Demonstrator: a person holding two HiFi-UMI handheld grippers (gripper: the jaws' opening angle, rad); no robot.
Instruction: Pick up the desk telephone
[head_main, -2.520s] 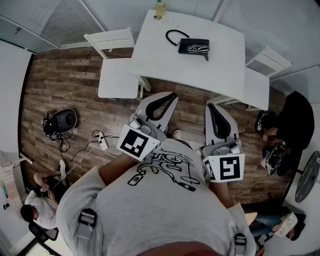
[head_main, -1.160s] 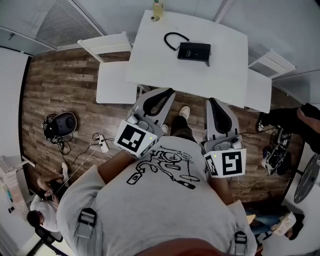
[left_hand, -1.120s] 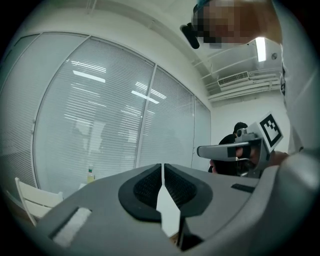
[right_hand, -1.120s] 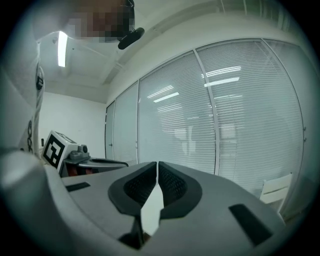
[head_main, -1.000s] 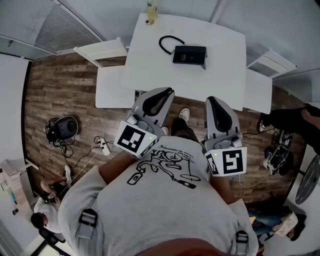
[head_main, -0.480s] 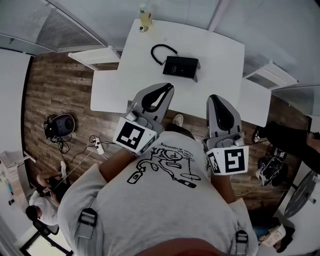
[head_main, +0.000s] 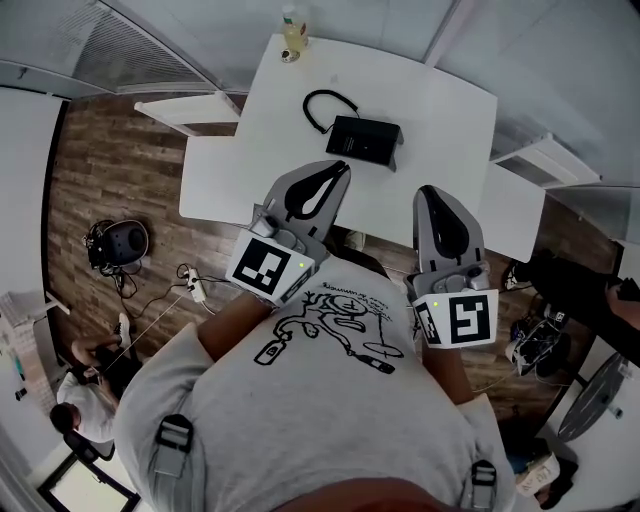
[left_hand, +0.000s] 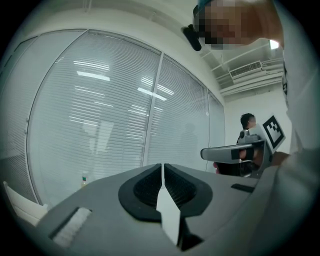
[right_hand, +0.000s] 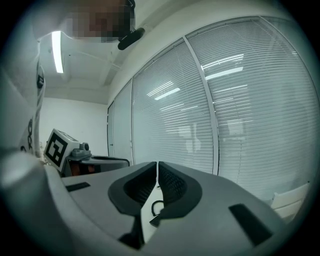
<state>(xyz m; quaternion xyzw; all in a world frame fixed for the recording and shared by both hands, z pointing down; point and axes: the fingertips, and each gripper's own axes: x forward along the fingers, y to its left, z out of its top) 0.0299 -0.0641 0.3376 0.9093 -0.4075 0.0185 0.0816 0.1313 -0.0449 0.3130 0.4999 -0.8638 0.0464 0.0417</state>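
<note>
Presently: approach step, nothing grasped yet.
1. Our grey left gripper (head_main: 338, 172): jaws pressed together, empty.
2. Our grey right gripper (head_main: 432, 192): the same.

We hold both side by side, nearly level, at the near edge of the white rectangular table (head_main: 445, 110).

3. Black flat desk telephone (head_main: 365, 141): on that table, beyond both grippers, untouched.

Next, in our judgement: open the jaws, reach farther and lower.

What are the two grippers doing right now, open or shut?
The grey left gripper: jaws closed, holding nothing.
The grey right gripper: jaws closed, holding nothing.
</note>
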